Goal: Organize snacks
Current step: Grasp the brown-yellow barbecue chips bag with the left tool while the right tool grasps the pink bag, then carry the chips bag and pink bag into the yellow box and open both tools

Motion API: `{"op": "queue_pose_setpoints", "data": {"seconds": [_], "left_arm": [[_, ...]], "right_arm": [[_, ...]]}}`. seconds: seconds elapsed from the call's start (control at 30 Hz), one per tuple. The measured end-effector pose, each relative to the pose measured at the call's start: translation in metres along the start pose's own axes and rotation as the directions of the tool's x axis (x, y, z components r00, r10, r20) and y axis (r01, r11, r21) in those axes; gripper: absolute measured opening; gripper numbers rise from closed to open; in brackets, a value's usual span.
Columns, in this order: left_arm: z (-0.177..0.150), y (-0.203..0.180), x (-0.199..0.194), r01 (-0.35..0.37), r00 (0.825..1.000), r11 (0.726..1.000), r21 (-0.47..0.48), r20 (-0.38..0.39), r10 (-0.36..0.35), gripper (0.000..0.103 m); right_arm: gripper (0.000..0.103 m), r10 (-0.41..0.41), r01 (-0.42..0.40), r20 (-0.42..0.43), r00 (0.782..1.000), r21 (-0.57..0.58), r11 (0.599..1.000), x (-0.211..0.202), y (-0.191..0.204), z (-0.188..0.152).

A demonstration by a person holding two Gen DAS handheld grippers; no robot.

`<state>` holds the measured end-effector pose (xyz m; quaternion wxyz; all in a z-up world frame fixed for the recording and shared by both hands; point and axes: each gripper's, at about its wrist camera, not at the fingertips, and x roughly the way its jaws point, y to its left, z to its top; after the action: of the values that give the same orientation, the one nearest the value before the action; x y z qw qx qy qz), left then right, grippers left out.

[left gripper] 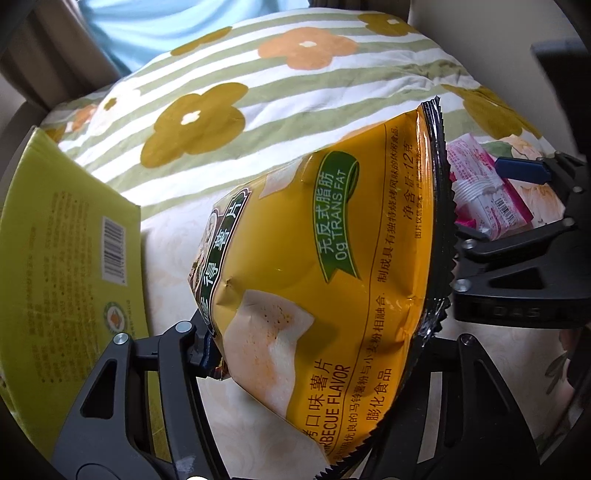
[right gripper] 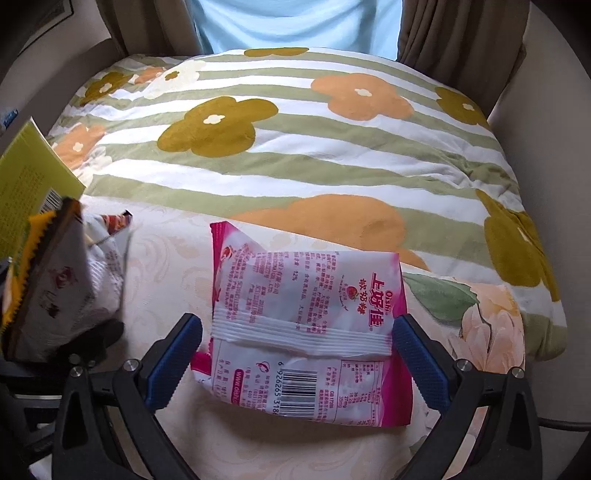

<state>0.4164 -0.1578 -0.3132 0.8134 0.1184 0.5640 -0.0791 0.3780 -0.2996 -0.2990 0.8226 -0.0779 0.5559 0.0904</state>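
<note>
A yellow barbecue chip bag (left gripper: 325, 266) fills the left wrist view, held off the bed between the fingers of my left gripper (left gripper: 321, 347), which is shut on it. Its back and zigzag edge also show in the right wrist view (right gripper: 48, 280). A pink and white Oishi snack packet (right gripper: 303, 325) lies flat on the cream sheet. My right gripper (right gripper: 295, 350) is open with its blue pads on either side of the packet, low over it. The packet also shows in the left wrist view (left gripper: 487, 192), with my right gripper (left gripper: 535, 206) over it.
A yellow-green cardboard box (left gripper: 62, 266) stands open at the left, also seen in the right wrist view (right gripper: 29, 173). A striped flower-print quilt (right gripper: 295, 147) is bunched up behind. Brown curtains (right gripper: 443, 33) hang at the back.
</note>
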Motion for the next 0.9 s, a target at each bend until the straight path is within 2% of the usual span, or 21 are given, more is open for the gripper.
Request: {"op": "queue_pose_setpoints", "data": {"seconds": [0.07, 0.1, 0.13, 0.23, 0.43, 0.73, 0.9], "left_arm": [[-0.001, 0.001, -0.004, 0.002, 1.0, 1.0, -0.005, 0.008, -0.002, 0.057], [-0.002, 0.001, -0.005, 0.003, 1.0, 1.0, -0.007, 0.01, -0.003, 0.057], [-0.002, 0.002, -0.007, 0.005, 1.0, 1.0, -0.01, 0.015, -0.005, 0.057], [-0.002, 0.002, -0.013, 0.009, 1.0, 1.0, -0.014, 0.03, -0.008, 0.057], [0.001, 0.001, -0.031, 0.014, 0.998, 1.0, -0.023, 0.066, -0.013, 0.057], [0.003, -0.001, -0.091, 0.01, 0.986, 0.999, -0.045, 0.167, -0.002, 0.057], [-0.006, 0.008, -0.128, 0.0, 0.976, 0.996, -0.089, 0.219, 0.02, 0.057]], "right_arm": [[0.097, -0.007, 0.007, 0.031, 1.0, -0.013, 1.0, -0.001, 0.001, -0.003], [0.091, -0.007, 0.007, 0.036, 0.999, -0.009, 1.0, -0.002, 0.0, -0.004], [0.079, -0.009, 0.009, 0.05, 0.999, -0.009, 1.0, -0.005, 0.0, -0.004], [0.061, -0.016, 0.018, 0.061, 0.998, -0.019, 1.0, -0.009, 0.004, -0.005], [0.042, 0.016, -0.017, 0.093, 0.996, 0.001, 1.0, -0.025, -0.001, -0.007], [0.029, 0.057, -0.061, 0.174, 0.983, 0.016, 0.998, -0.084, -0.006, -0.009], [0.028, 0.083, -0.083, 0.228, 0.97, -0.01, 0.996, -0.119, -0.001, -0.011]]}}
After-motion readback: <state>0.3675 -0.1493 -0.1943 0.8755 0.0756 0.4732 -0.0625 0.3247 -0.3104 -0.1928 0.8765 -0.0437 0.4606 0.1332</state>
